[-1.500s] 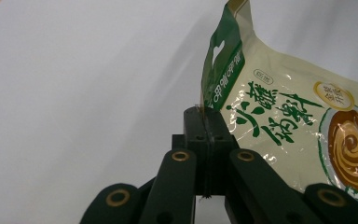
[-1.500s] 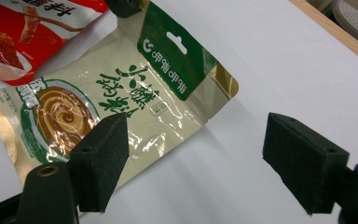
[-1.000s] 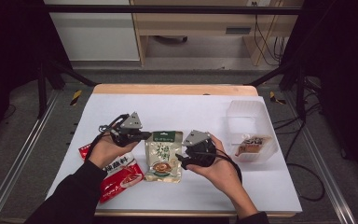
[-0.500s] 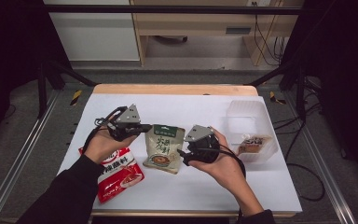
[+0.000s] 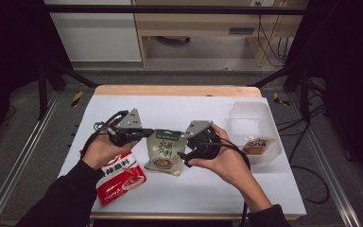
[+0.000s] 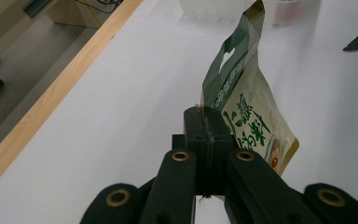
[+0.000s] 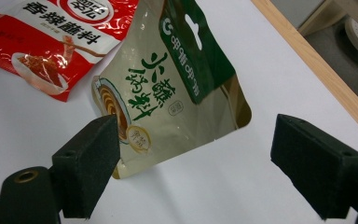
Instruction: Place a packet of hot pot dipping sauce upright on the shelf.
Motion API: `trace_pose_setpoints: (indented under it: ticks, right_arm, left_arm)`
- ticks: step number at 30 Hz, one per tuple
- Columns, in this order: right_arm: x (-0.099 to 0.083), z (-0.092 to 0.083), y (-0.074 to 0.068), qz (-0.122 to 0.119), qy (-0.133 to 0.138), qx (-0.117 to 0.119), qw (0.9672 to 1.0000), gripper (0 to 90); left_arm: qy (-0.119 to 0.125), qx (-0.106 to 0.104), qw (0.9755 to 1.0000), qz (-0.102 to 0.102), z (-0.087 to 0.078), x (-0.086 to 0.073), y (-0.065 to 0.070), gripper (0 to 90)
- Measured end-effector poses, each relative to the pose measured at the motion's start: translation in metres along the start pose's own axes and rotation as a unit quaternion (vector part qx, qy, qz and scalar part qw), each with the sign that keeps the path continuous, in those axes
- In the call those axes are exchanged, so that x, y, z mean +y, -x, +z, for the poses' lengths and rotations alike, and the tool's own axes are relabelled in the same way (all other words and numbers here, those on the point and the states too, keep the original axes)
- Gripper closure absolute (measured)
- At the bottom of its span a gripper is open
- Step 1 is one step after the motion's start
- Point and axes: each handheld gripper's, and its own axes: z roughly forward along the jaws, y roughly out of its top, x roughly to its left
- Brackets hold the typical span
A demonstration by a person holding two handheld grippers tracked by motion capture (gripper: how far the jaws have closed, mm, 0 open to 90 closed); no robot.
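- Left gripper (image 6: 204, 140) is clamped on the top corner of the green pouch (image 5: 164, 150); the pouch is lifted and tilted over mid-desk (image 5: 189, 111), between the two grippers.
- Thin edge grip: the film could slip out or tear if pulled.
- Right gripper (image 7: 196, 163) is spread wide beside the pouch, holding nothing. Closing now likely misses or crumples the body.
- Red pouch (image 5: 118, 176) lies just left of the green one; a swing could drag it.
- Clear tub (image 5: 255, 124) sits right of the green pouch, clear of it.

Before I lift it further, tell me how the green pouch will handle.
The green pouch is probably floppy: it hangs bent from the left tongs, pinched at one edge. Its glossy film looks slippery. It seems light, since that single pinch holds it up.
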Motion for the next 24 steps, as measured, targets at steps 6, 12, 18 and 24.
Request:
trace_pose_setpoints:
  ticks: [6, 12, 18, 24]
  right_arm:
    - [0.009, 0.002, -0.001, -0.019, -0.014, 0.010, 0.9997, 22.9]
    - [0.016, 0.007, 0.001, -0.033, -0.028, 0.013, 0.9990, 26.5]
    - [0.022, 0.011, 0.007, -0.044, -0.042, 0.019, 0.9980, 32.8]
    - [0.026, 0.021, 0.009, -0.060, -0.062, 0.031, 0.9958, 43.8]
  left_arm:
    - [0.000, -0.003, 1.0000, 0.006, -0.003, 0.003, 0.005, 90.0]
    - [0.001, -0.004, 0.9999, 0.013, -0.005, 0.005, 0.008, 90.0]
    - [0.003, -0.006, 0.9998, 0.019, -0.006, 0.007, 0.011, 90.0]
    - [0.005, -0.007, 0.9997, 0.023, -0.008, 0.010, 0.014, 90.0]
